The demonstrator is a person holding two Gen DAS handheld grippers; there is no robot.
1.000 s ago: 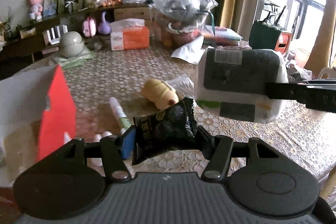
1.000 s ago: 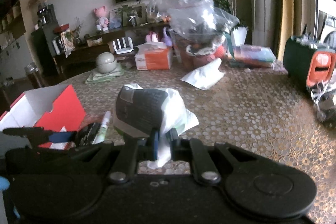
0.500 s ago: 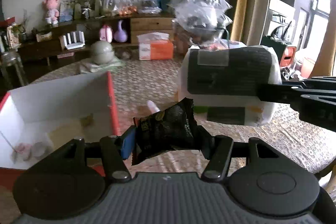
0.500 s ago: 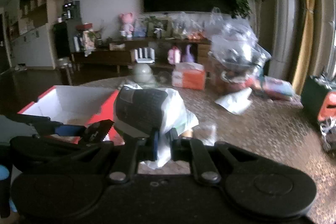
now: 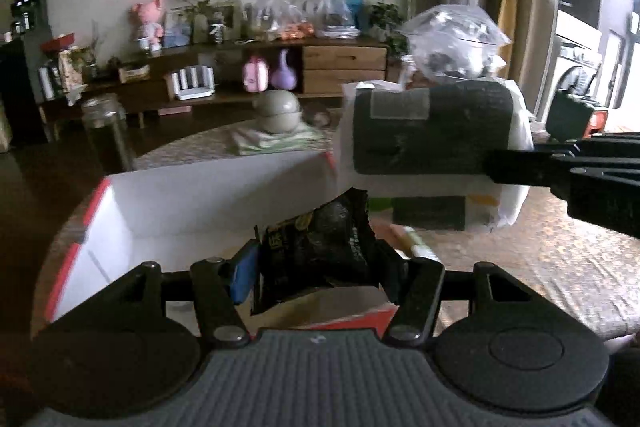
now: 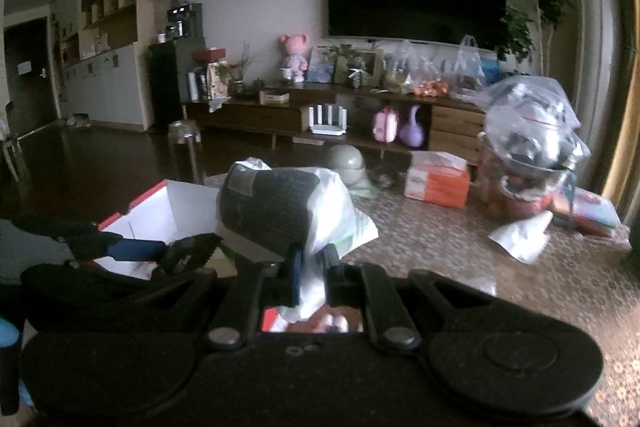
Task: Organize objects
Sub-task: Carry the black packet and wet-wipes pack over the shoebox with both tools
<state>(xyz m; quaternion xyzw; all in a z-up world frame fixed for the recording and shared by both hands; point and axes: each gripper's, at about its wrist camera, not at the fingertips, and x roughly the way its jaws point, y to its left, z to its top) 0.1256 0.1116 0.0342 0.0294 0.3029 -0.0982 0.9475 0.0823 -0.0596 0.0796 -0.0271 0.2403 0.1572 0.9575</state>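
Observation:
My left gripper (image 5: 316,267) is shut on a black snack packet (image 5: 316,251) and holds it over the near edge of an open red-and-white box (image 5: 192,203). My right gripper (image 6: 311,273) is shut on the white plastic bag holding a dark grey roll (image 6: 276,211), lifted just right of the box (image 6: 160,211). The bagged roll also shows in the left wrist view (image 5: 432,143), with the right gripper's arm coming in from the right. The left gripper and its packet (image 6: 188,251) show at the left of the right wrist view.
A white tube (image 5: 420,247) lies on the table right of the box. Further back stand a grey round pot (image 6: 346,163), an orange tissue box (image 6: 436,183), a clear bag over a bowl (image 6: 532,143) and a glass jar (image 5: 108,135). The lace-covered table (image 6: 560,287) stretches right.
Both grippers have swung left and risen with their loads. The left gripper's packet now hangs over the box's near edge; the bagged roll has come closer to the box.

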